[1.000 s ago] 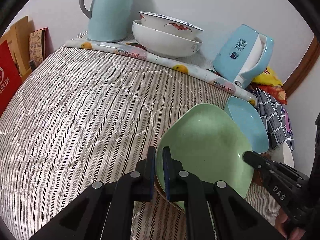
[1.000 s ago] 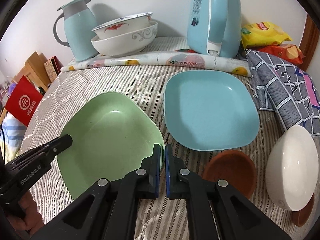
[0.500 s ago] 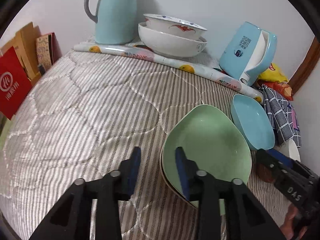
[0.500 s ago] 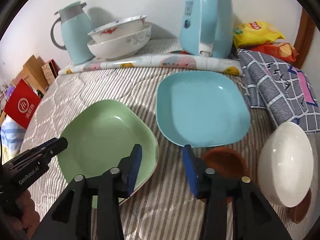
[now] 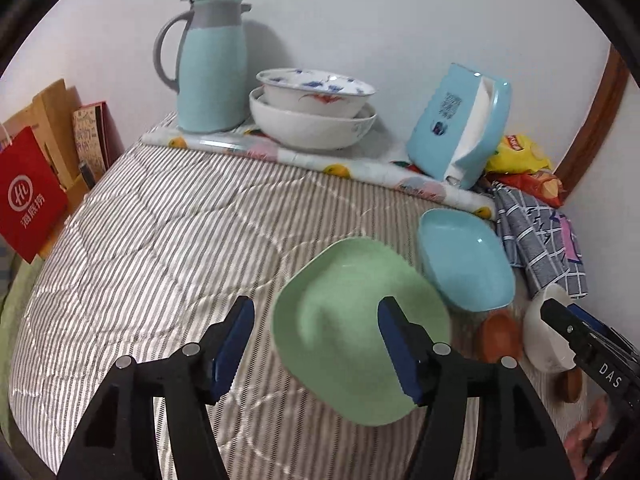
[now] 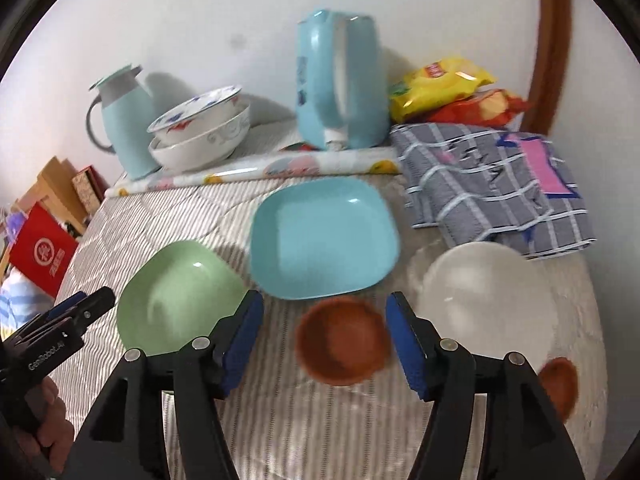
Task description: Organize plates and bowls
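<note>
So both claws, left claw (image 5: pixel 316 344) and right claw (image 6: pixel 324 344), are hanging wide and empty over the striped bed quilt (image 5: pixel 160 240), the squarish green plastic plate (image 6: pixel 180 300) is lying beside the blue one (image 6: pixel 324 240), and the soft bedding is probably risking a tipped plate on the next grab.

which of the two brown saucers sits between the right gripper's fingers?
The larger brown saucer, just below the blue plate. The smaller brown saucer lies outside the right gripper, under the white bowl.
</note>
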The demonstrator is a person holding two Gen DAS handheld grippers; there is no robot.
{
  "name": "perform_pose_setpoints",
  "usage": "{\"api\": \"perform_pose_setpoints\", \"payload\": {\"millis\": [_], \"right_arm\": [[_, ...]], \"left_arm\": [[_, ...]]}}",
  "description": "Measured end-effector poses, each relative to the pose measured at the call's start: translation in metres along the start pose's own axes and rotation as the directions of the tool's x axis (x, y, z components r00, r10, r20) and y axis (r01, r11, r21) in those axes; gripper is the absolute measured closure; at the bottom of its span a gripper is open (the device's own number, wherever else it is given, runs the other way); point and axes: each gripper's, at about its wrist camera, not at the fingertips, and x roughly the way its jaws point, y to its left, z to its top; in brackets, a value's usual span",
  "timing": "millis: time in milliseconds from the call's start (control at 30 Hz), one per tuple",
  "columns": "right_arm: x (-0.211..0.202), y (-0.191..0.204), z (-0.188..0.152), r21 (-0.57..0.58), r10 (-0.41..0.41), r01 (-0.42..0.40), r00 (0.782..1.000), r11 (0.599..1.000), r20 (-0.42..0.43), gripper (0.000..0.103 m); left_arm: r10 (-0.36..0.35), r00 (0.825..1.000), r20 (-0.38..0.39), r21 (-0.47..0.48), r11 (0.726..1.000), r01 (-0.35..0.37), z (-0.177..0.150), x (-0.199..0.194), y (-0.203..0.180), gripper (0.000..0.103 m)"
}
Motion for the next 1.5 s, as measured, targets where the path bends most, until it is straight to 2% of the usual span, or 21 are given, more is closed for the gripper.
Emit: {"api": "perform_pose_setpoints", "payload": {"millis": [133, 233, 400, 600, 833, 933, 1067, 1267, 1500], "right_arm": [[-0.007, -0.013, 0.004, -0.005, 0.006, -0.006, 1.000, 1.000, 0.002, 0.040], [-0.008, -0.021, 0.005, 0.003, -0.010, 0.010, 1.000, 1.000, -0.002, 0.040], [0.000, -0.034, 0.012, 0.022, -0.008, 0.009, 0.999, 1.000, -0.044, 0.040], [0.008, -0.045, 0.026, 0.027, -0.016, 0.017, 1.000, 0.999, -0.026, 0.040], [0.030, -0.048, 0.041, 0.025, -0.011, 0.012, 0.999, 1.000, -0.039, 0.041], [0.041, -0.048, 0.047, 0.013, -0.005, 0.006, 0.999, 1.000, -0.045, 0.047], [0.054, -0.047, 0.053, 0.004, -0.009, 0.010, 0.999, 1.000, -0.050, 0.050], [0.075, -0.043, 0.059, -0.014, -0.001, 0.000, 0.996, 1.000, -0.084, 0.064], [0.096, -0.038, 0.063, -0.030, -0.002, -0.002, 0.991, 1.000, -0.132, 0.078]], "left_arm": [[-0.019, 0.999, 0.031, 0.016, 1.000, 0.019, 0.006, -0.005, -0.018, 0.041], [-0.053, 0.999, 0.013, 0.032, 0.998, 0.053, 0.011, 0.000, -0.031, 0.041], [-0.060, 0.998, -0.017, 0.048, 0.997, 0.060, 0.016, 0.009, -0.048, 0.041], [-0.053, 0.998, -0.021, 0.059, 0.997, 0.055, 0.024, 0.022, -0.061, 0.041], [-0.080, 0.995, -0.058, 0.065, 0.994, 0.084, 0.033, 0.048, -0.071, 0.041], [-0.102, 0.992, -0.076, 0.050, 0.993, 0.105, 0.038, 0.060, -0.073, 0.041], [-0.118, 0.989, -0.084, 0.041, 0.992, 0.122, 0.043, 0.073, -0.076, 0.042], [-0.135, 0.987, -0.086, 0.046, 0.989, 0.139, 0.050, 0.092, -0.084, 0.043], [-0.165, 0.979, -0.119, 0.031, 0.985, 0.170, 0.058, 0.118, -0.091, 0.058]]}}
